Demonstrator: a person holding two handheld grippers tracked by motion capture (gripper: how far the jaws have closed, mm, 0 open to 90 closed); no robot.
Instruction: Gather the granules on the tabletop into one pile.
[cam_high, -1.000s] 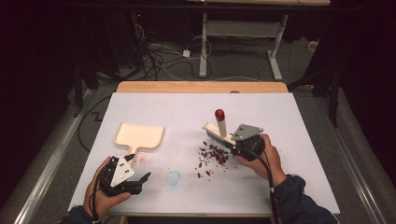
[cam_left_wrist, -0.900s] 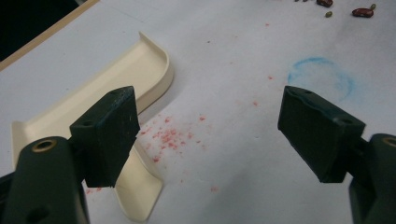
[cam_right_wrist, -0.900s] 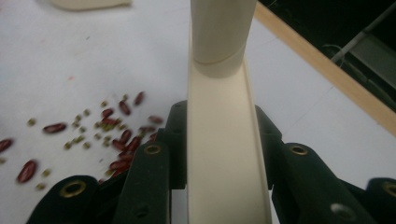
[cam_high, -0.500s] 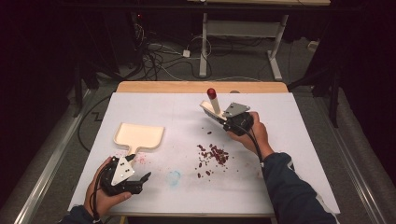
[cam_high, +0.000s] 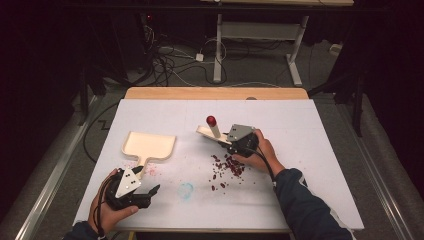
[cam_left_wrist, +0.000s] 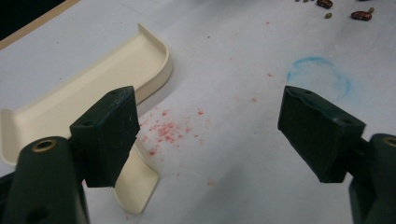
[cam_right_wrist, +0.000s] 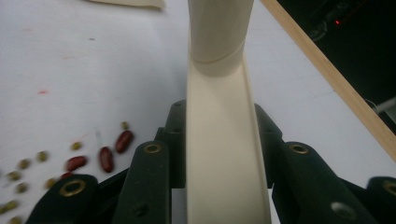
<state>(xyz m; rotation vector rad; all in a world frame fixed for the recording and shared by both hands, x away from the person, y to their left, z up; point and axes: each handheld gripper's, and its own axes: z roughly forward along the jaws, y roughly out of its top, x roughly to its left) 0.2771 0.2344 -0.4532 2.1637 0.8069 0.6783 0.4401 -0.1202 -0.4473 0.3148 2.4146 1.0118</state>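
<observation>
Brush (cam_high: 211, 131), cream with a red knob, sits clamped by its handle in our right gripper (cam_high: 235, 142) just above the scattered beans (cam_high: 227, 167). Our left gripper (cam_high: 142, 192) rests wide apart beside the dustpan (cam_high: 149, 145).

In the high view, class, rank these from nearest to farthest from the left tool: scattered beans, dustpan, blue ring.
1. Dustpan, just beyond the left tool.
2. Blue ring, to its right.
3. Scattered beans, farther right.
</observation>
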